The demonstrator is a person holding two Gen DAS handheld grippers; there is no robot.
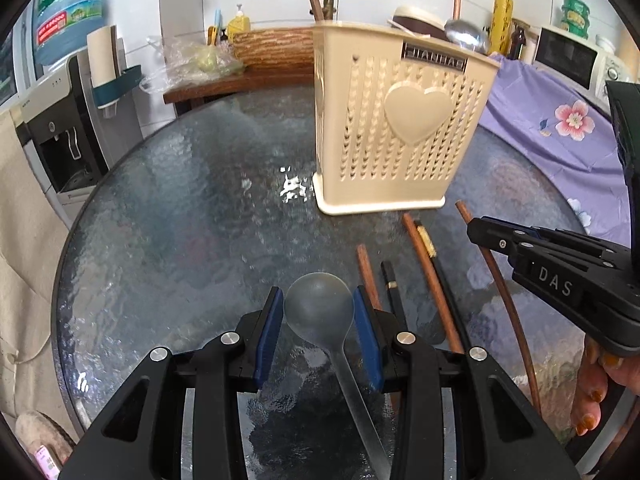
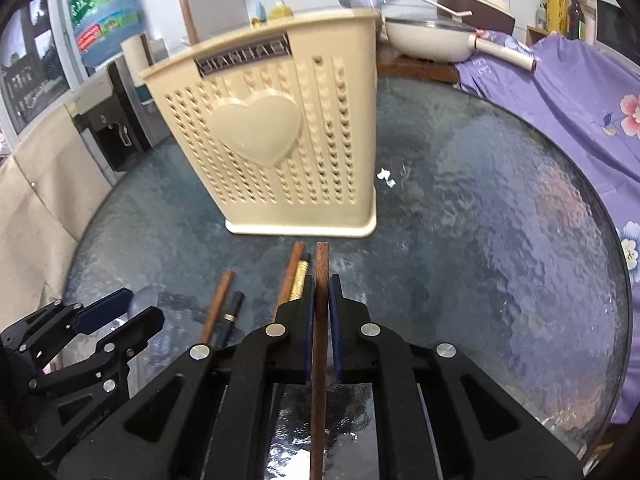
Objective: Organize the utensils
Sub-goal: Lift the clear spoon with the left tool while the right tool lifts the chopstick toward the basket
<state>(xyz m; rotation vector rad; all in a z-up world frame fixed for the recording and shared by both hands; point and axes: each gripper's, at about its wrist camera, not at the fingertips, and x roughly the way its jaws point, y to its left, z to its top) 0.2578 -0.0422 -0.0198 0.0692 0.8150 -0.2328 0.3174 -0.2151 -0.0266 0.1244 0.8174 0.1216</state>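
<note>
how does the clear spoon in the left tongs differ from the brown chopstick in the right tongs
The translucent plastic spoon has a wide round bowl; the brown wooden chopstick is a thin straight rod. The spoon is see-through, the chopstick opaque. The left tongs stand wider around the spoon's bowl; the right tongs are nearly shut on the chopstick. Both are gripped and point toward the beige perforated utensil holder.

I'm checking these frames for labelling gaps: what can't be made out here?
- Inside of the cream perforated utensil basket: both views, hidden by its own walls.
- Far end of the translucent plastic spoon: left wrist view, cut off by the bottom edge.
- Rear end of the brown wooden chopstick: right wrist view, cut off by the bottom edge.
</note>
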